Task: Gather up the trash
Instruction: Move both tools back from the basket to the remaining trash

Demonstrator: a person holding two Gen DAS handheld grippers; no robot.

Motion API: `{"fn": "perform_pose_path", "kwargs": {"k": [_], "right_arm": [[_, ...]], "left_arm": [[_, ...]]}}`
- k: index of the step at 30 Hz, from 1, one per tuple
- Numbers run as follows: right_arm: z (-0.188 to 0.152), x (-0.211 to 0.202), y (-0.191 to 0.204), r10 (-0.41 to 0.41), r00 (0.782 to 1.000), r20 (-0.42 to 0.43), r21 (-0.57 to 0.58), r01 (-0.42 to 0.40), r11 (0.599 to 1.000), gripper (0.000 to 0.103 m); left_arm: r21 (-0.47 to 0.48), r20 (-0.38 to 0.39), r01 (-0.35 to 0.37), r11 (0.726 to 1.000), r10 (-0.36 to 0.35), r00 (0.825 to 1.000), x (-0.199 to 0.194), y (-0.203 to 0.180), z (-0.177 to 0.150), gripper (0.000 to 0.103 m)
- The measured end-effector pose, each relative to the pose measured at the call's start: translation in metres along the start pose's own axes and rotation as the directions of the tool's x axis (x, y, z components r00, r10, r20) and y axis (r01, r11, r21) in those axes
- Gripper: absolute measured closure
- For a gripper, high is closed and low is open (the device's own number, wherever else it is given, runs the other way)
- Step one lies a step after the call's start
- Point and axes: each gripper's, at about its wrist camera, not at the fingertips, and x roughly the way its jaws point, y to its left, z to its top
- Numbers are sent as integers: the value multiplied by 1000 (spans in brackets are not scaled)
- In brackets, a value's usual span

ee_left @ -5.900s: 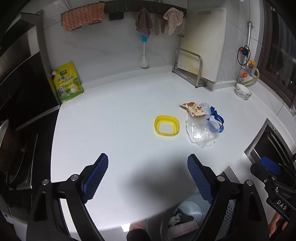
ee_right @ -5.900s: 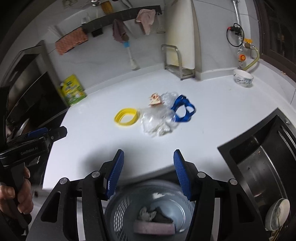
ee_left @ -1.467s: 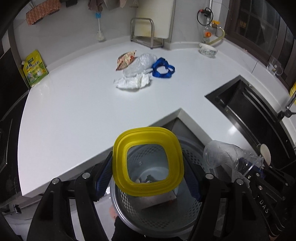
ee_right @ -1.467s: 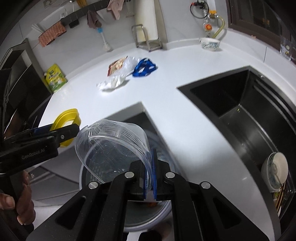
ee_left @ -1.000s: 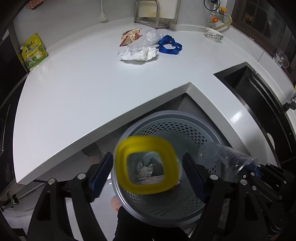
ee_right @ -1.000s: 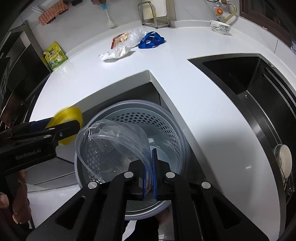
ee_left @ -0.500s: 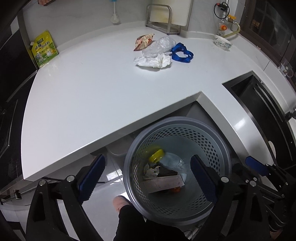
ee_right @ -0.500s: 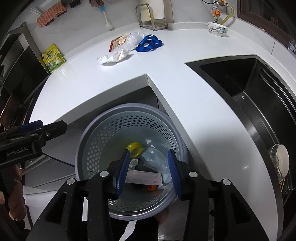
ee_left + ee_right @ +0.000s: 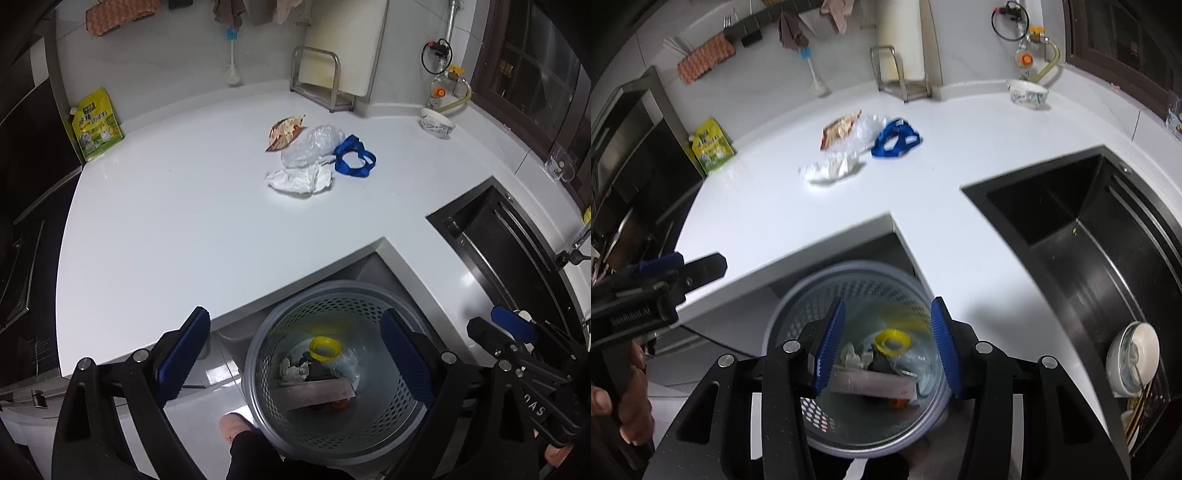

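Obs., from left to right: yellow-green refill pouch (image 9: 96,125) leans against the wall at 10 o'clock on the white L-shaped countertop (image 9: 166,221); not obviously trash; judged to be left alone.

Left gripper (image 9: 295,354): blue ribbed fingers (image 9: 183,356) spread wide, nothing between them; it hangs over the counter's inner corner, looking down into the bin.

Grey perforated round waste basket (image 9: 406,424) stands on the floor in the counter's notch, at 6 o'clock in both views, presumably so either hand can drop into it; inside lie a yellow ring-shaped plastic lid (image 9: 325,348), a clear plastic cup (image 9: 345,365), crumpled tissue and a pinkish box.

Remaining trash clusters at 12 o'clock on the counter, pieces touching or nearly so: printed orange-brown snack wrapper (image 9: 282,133), crumpled clear plastic bag (image 9: 312,146), crumpled white tissue (image 9: 299,179), blue looped strap (image 9: 354,158); task judged partway done.

Right gripper (image 9: 889,349): fingers apart and empty, directly above the basket mouth.

Black sunken sink (image 9: 1089,240) at 3 o'clock; white patterned bowl (image 9: 437,123) at 1 o'clock near the wall.
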Motion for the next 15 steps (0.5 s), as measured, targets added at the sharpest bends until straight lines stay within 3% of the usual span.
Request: {"fn": "perform_pose_path", "kwargs": {"k": [15], "right_arm": [[24,-20,-1,23,997,79,-6,-22,1000,49]], "left_arm": [[-17,67,8,1000,-6,998,-25,1,18,12]]}}
